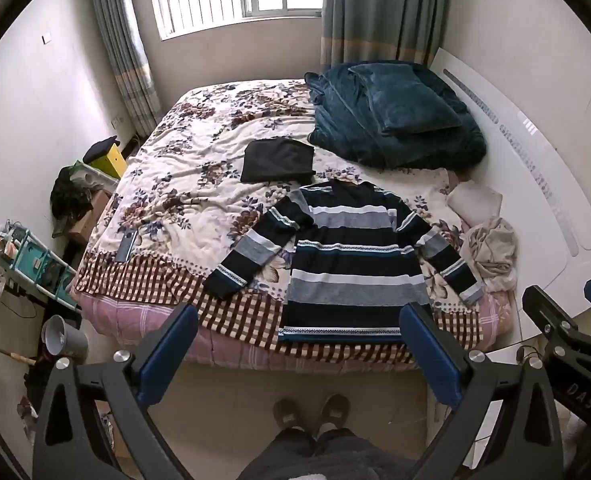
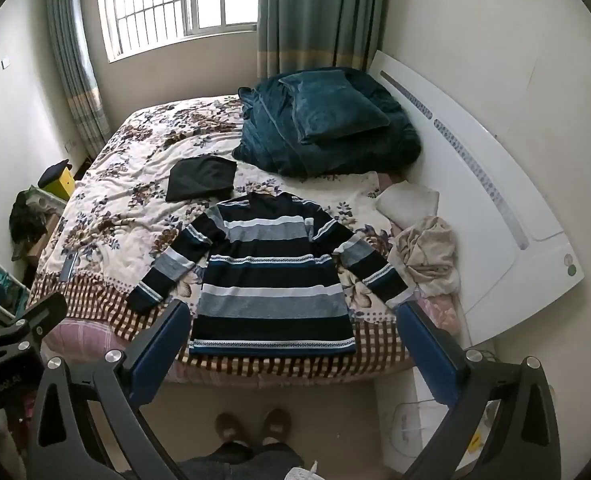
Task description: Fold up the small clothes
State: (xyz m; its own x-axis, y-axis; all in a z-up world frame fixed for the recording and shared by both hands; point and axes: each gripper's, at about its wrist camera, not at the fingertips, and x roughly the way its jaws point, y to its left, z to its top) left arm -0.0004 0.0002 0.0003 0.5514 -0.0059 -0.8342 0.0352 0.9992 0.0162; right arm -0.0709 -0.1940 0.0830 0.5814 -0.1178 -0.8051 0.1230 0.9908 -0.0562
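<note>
A folded black garment [image 1: 277,160] lies left of centre on a floral-covered bed [image 1: 183,184], while a striped sweater [image 1: 347,256] is spread flat, sleeves out, at the near edge. To the right sit a teal blanket pile [image 1: 391,120] and crumpled beige clothes [image 1: 491,252]. The left gripper [image 1: 299,356] and right gripper [image 2: 291,352] hover near the bed's edge, jaws wide apart and empty.

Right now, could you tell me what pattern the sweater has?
Horizontal stripes, navy, grey and white: sweater, clearest in the right wrist view.
</note>
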